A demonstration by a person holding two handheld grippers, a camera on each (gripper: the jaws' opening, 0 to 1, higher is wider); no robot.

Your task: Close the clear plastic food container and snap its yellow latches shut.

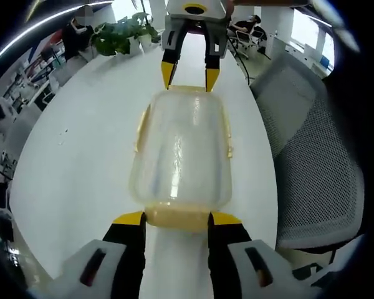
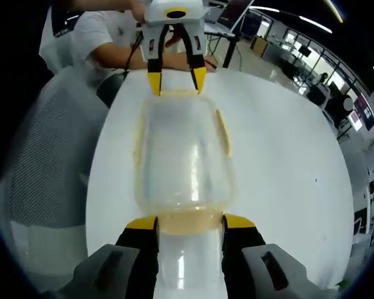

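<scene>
- On the white table (image 1: pixel 81 156), between the two grippers, lies the clear plastic food container (image 1: pixel 181 149), its lid seemingly already down and its long sides edged by yellow latches (image 1: pixel 139 128).
- Facing each other across it, the left gripper (image 1: pixel 177 219) and the right gripper (image 2: pixel 190 223) each straddle one short end; each has its jaws parted with a yellow end latch between the tips, touching or very nearly, so I would call both spread rather than clamped.
- My guess is that it is light and empty, with thin, slick, slightly springy walls; squeezing the body would flex it or let it skate on the smooth tabletop.
- Better purchase seems to be on the latch tabs and the stiffer rim, pressing from both ends at once so the box cannot slide.
- Hard to judge through the cloudy plastic: whether the lid is fully seated, and whether any latch has clicked home.
- A grey mesh chair (image 1: pixel 311 168) stands just beside the table edge; a potted plant (image 1: pixel 121 34) sits at the far end.
</scene>
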